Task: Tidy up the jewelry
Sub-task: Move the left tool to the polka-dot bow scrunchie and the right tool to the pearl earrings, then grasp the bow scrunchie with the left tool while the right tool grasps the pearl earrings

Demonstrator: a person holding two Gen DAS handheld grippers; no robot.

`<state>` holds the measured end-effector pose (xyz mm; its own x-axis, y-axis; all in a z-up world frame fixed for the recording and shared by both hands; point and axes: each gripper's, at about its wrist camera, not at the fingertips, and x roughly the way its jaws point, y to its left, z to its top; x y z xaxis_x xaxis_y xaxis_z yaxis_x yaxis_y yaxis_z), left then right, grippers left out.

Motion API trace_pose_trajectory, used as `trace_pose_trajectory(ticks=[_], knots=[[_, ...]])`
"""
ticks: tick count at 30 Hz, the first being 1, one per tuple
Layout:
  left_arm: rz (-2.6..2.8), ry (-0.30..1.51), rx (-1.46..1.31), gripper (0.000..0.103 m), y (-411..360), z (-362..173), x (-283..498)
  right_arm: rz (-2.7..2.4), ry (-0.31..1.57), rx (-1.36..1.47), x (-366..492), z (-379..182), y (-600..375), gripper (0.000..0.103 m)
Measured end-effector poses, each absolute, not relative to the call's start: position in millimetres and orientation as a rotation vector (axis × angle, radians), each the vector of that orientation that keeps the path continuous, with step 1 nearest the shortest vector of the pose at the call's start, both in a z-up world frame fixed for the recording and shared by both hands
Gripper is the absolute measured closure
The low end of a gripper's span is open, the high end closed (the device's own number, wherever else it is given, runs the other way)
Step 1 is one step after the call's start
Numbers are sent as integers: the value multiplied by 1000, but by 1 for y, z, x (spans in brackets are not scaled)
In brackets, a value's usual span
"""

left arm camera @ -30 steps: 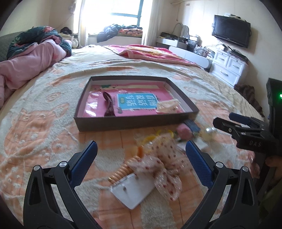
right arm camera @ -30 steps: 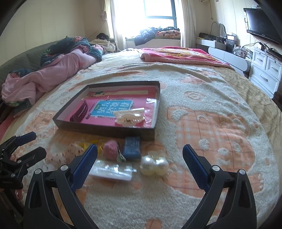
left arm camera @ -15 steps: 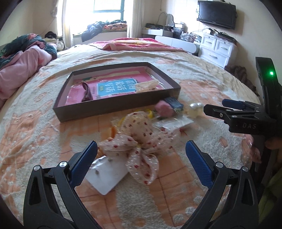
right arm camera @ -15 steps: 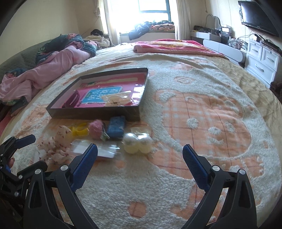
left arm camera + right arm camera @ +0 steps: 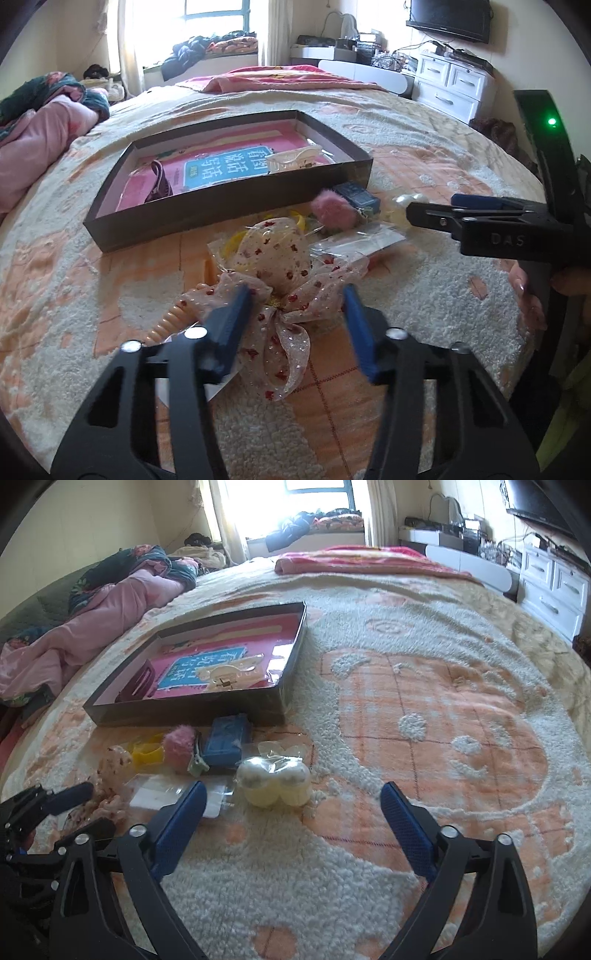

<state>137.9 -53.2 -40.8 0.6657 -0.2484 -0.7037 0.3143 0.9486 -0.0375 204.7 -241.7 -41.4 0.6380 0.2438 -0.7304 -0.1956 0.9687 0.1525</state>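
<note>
- The left hand-held gripper (image 5: 295,310) is low over the bed, its blue fingers (image 5: 232,325) partly apart on either side of the knot of a sheer bow hair tie (image 5: 280,280). The fingers flank the fabric; I cannot tell whether they touch it.
- The bow hair tie is pale with small red spots and lies on the fleecy blanket (image 5: 424,709), partly over a white card (image 5: 199,384) and a ribbed peach coil (image 5: 166,321).
- The right hand-held gripper (image 5: 293,818) has its fingers wide apart and holds nothing; it hovers over the blanket just in front of a pair of pearl-like balls (image 5: 273,781) in clear wrap.
- Beside the balls lie a flat clear packet (image 5: 177,794), a blue pouch (image 5: 227,740), a pink fluffy pom-pom (image 5: 179,744) and a yellow piece (image 5: 146,753), all close together just in front of the tray.
- A shallow dark tray (image 5: 236,206) sits on the bed beyond this cluster, with a pink lining and a blue printed panel on its floor.
- Inside the tray, a dark maroon hair clip (image 5: 160,182) lies towards its left end and a cream claw clip (image 5: 229,674) in clear wrap towards its right end.
- In the left wrist view the right hand-held gripper enters from the right, its tips near the pearl-like balls.
- A pink quilt (image 5: 92,635) is heaped at the far left of the bed.
</note>
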Motion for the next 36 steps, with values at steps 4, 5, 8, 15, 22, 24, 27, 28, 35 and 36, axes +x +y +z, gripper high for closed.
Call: trace_pose_trajectory(ticks=[4, 5, 8, 15, 22, 24, 27, 28, 35, 36], knots=[[-322, 784, 82, 90, -50, -40, 139, 252, 877, 87, 218, -49, -240, 25], [-325, 784, 78, 94, -49, -40, 139, 248, 881, 87, 220, -51, -239, 26], [-334, 785, 66, 98, -49, -39, 139, 247, 883, 85, 225, -53, -237, 34], [-353, 784, 40, 102, -51, -38, 137, 278, 859, 53, 221, -54, -231, 60], [-363, 759, 10, 103, -47, -28, 135, 249, 824, 46, 207, -47, -237, 61], [-359, 744, -2, 103, -43, -23, 134, 245, 815, 47, 203, -43, -239, 61], [-349, 726, -25, 103, -37, -15, 134, 244, 802, 50, 199, -36, -239, 61], [-346, 720, -34, 103, -34, -13, 135, 249, 797, 50, 198, -33, -238, 61], [-311, 709, -79, 103, -13, -7, 140, 302, 764, 28, 192, -14, -216, 61], [-303, 708, -85, 103, -10, -7, 141, 308, 761, 25, 193, -12, -212, 61]])
